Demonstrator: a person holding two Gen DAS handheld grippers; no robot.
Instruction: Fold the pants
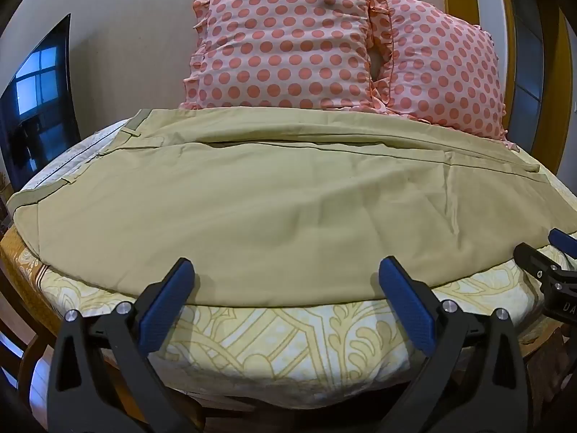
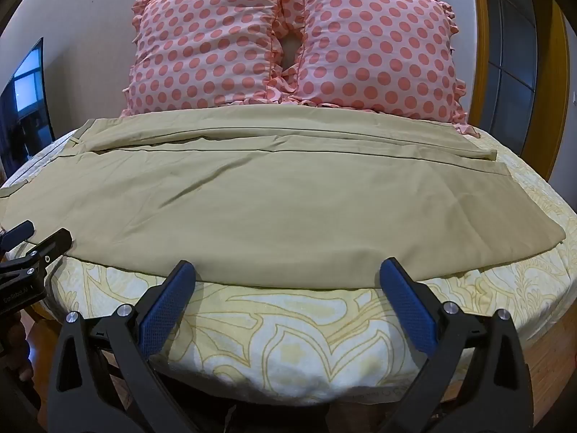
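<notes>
You have the pants (image 1: 274, 213) laid flat across the bed (image 1: 288, 346), lengthwise from side to side, with the waistband and its belt loops toward your left and the leg hems toward your right, so the long near edge runs parallel to the mattress edge in front of you. That layout makes sense for a fold away from you: the two legs lie side by side, their seam lines visible as long creases across the far half, and the near leg could be carried over the far one. Your left gripper (image 1: 285, 281) hovers just off the near edge of the cloth toward the waist end, its jaws spread wide with nothing between them; your right gripper (image 2: 286, 281) sits the same way toward the hem end, jaws also apart and holding nothing. Spacing them along one edge lets you lift that edge evenly, so the fabric should not sag or twist in the middle. Neither pair of blue pads (image 1: 169, 306) touches the cloth yet, as far as you can tell from these views; they sit over the patterned bedsheet (image 2: 288, 353) just short of it. The two polka-dot pillows (image 2: 288, 47) lean against the wall right behind the far edge of the pants, which limits how far you can push the fold. Judging by this, the first fold has not begun.
</notes>
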